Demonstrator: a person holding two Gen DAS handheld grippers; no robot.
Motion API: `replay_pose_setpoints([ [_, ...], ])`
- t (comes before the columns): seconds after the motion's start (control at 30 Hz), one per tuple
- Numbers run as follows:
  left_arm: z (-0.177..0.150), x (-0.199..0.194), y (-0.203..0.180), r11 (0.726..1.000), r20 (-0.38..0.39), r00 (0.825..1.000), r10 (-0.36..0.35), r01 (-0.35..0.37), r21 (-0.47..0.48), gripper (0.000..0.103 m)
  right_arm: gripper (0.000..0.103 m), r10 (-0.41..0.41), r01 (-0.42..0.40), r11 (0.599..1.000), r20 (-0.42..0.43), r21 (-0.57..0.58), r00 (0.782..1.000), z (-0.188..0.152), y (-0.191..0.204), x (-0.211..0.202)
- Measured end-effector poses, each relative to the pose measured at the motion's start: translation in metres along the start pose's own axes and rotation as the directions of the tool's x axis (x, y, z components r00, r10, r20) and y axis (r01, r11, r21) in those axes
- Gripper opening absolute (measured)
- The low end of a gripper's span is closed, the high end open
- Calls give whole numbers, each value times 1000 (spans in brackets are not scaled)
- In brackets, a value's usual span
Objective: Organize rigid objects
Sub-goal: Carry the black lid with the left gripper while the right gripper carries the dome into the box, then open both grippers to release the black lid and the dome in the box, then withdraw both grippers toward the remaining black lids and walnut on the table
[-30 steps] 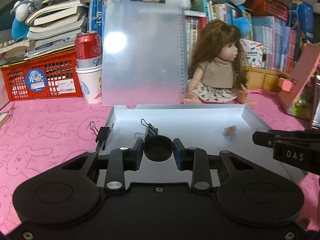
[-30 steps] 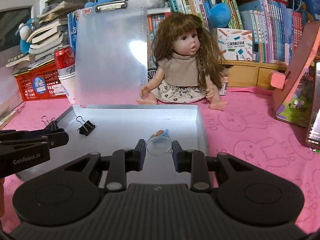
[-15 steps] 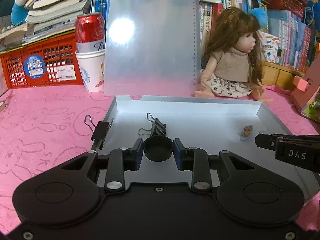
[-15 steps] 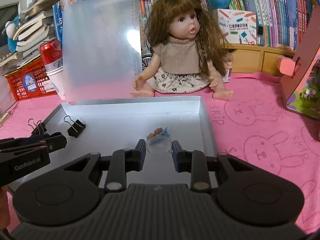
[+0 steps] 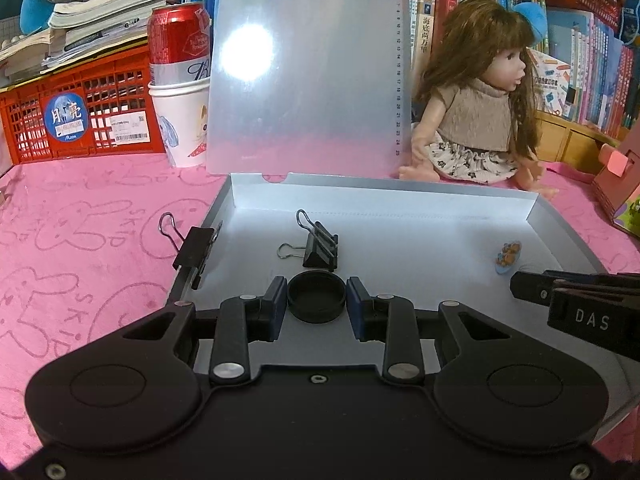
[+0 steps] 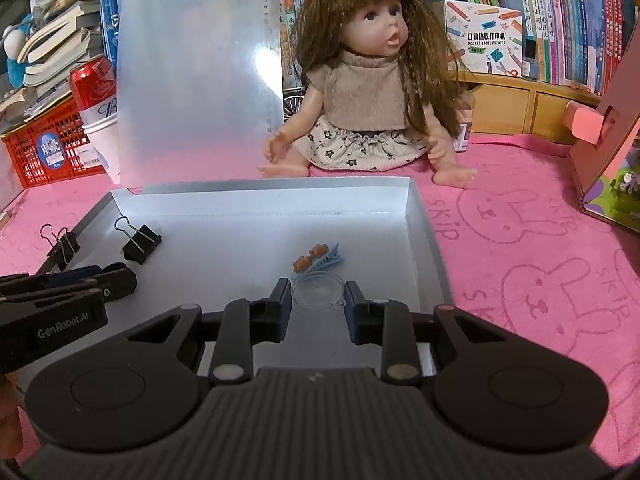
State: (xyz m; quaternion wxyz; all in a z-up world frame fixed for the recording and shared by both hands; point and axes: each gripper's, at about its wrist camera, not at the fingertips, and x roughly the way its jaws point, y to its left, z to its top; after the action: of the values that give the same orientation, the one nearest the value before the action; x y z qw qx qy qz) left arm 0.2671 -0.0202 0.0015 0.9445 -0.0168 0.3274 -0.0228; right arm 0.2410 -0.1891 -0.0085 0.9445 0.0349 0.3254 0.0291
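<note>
My left gripper is shut on a small round black lid, held over the near left part of the silver box. My right gripper is shut on a small clear round dish over the box's near right part. One black binder clip lies inside the box just beyond the black lid. A second binder clip sits clamped on the box's left wall. A small blue hair clip with orange bears lies on the box floor just past the clear dish.
The box's translucent lid stands upright behind it. A doll sits on the pink cloth past the far right corner. A red crate, a paper cup with a red can, and books fill the back. A pink cardboard house stands right.
Both grippers have moved forward and lower over the box, each keeping its round object. The binder clips and hair clip now appear closer; nothing was released.
</note>
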Motion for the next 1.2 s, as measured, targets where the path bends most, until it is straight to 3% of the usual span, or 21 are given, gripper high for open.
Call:
replay_pose_setpoints([
  [0.17,0,1,-1,1000,0,1000,-1,1,16,31,34,-4,4,1000,-1,-7,1000,0,1,0],
  [0.23,0,0,-1,1000,1,1000,-3,3,12,33,40,-7,7,1000,5,-7,1000,1,2,-1],
  [0.27,0,-1,-1,1000,-2,1000,-5,5,7,39,45,-10,10,1000,11,-5,1000,1,1,-2],
  [0.3,0,-2,0,1000,-2,1000,-5,5,3,42,55,-7,7,1000,14,-4,1000,1,2,-3],
  [0.63,-1,-34,2,999,50,998,-45,45,6,60,75,8,-9,1000,55,4,998,0,-3,-26],
  [0.93,-10,-78,-4,994,109,989,-100,94,60,74,86,57,-55,998,111,-25,992,-7,-5,-67],
  [1.2,-30,-116,-14,982,138,976,-167,152,115,76,92,113,-107,993,149,-49,982,-24,-9,-104],
])
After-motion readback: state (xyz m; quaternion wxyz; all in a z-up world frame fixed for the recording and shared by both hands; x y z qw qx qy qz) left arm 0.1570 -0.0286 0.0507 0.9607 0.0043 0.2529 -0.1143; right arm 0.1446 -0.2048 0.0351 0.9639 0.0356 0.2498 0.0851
